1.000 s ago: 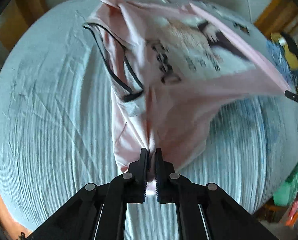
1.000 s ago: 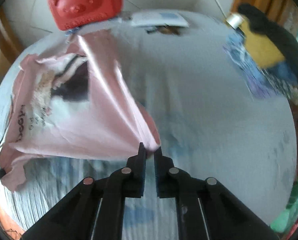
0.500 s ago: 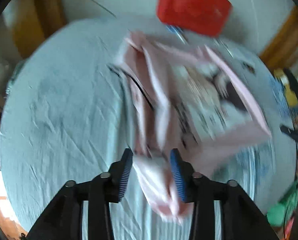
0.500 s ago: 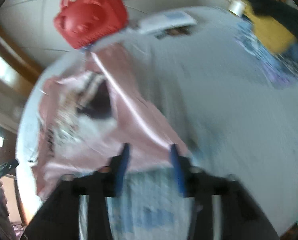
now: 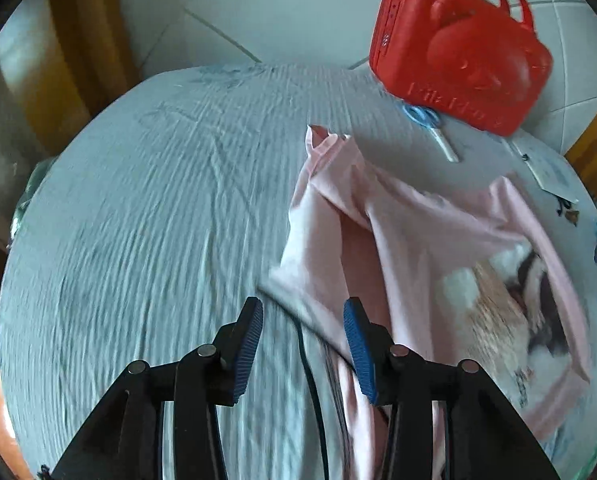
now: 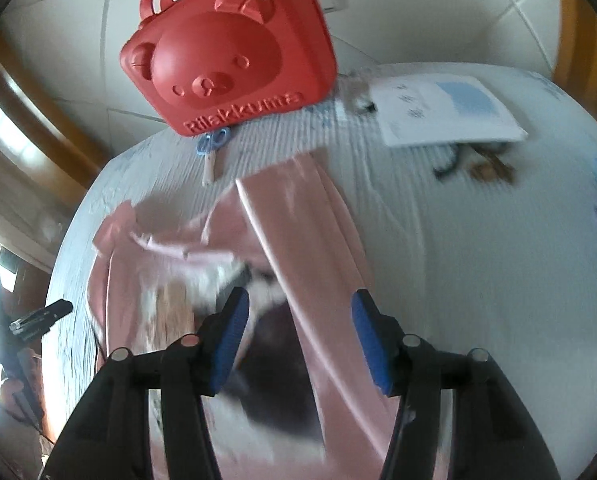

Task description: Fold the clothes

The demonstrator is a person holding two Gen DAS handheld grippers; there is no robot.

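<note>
Both grippers released, left gripper [image 5: 303, 338], right gripper [image 6: 300, 330], one pink shirt [image 5: 418, 248] dropped

Your pink T-shirt [image 5: 430, 248] lies loose and rumpled on the pale blue ribbed cloth, not yet folded flat. You can see its printed front facing up, a furry animal picture in white, tan and black with dark lettering beneath, while one side is doubled over into a long smooth pink band [image 6: 318, 248]. A sleeve end sticks up at the far edge.
</note>
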